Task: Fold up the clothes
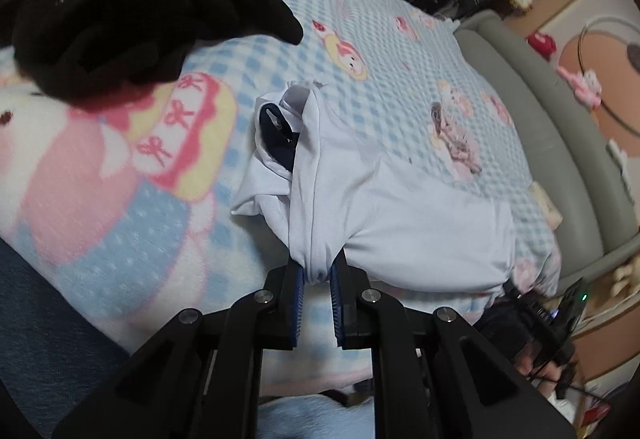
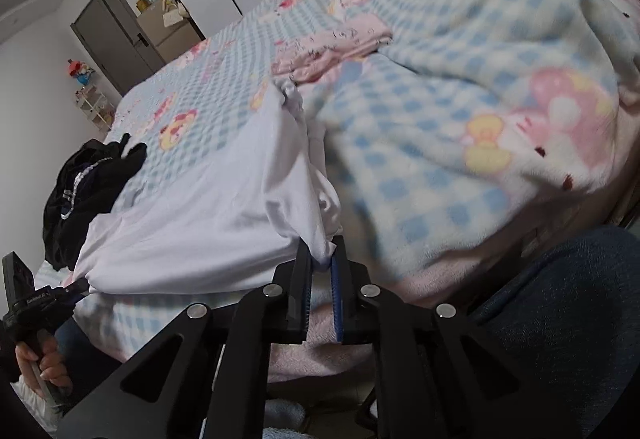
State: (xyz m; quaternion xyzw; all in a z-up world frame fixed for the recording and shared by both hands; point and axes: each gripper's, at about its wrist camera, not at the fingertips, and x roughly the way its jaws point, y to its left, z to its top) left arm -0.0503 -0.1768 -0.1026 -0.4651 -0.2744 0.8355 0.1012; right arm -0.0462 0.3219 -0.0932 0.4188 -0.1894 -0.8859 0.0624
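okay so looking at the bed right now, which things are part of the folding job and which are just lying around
Part of the job:
- white garment, pinched at two corners
- left hand-held gripper, shut on it
- right hand-held gripper, shut on it
- pile of dark clothes, probably waiting to be folded

Just lying about:
- checked blanket
- pink cloth on the bed
- plush toys beside the bed

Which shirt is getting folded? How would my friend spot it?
Look at the bed with the blue-checked cartoon blanket. Near its front edge lies a plain white cloth shirt, pinched by the left gripper and the right gripper. The only other clothes there are a black pile with white stripes.
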